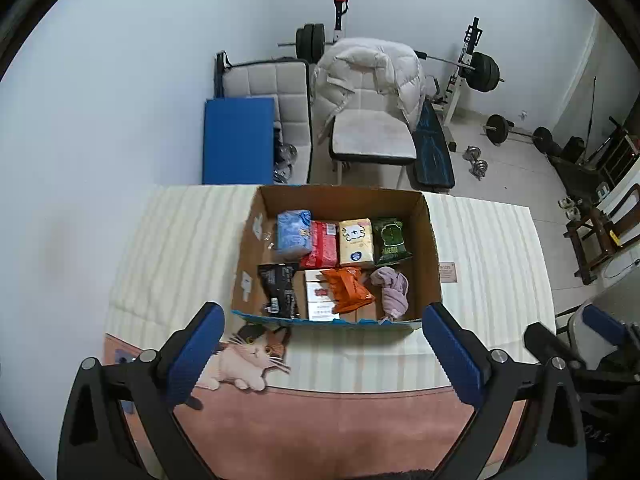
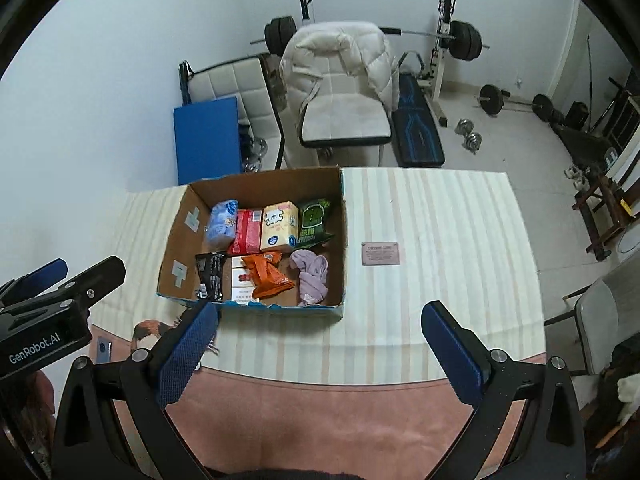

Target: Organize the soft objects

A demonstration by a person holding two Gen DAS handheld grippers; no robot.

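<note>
An open cardboard box stands on the table. Inside lie a blue pack, a red pack, a yellow tissue pack, a green bag, a black bag, an orange bag, a white box and a crumpled lilac cloth. My left gripper is open and empty, just before the box's near wall. My right gripper is open and empty, nearer than the box and to its right.
The table has a striped cream cloth with a cat print and a small card. Behind stand a chair with a white jacket, a blue board and a weight bench with barbells.
</note>
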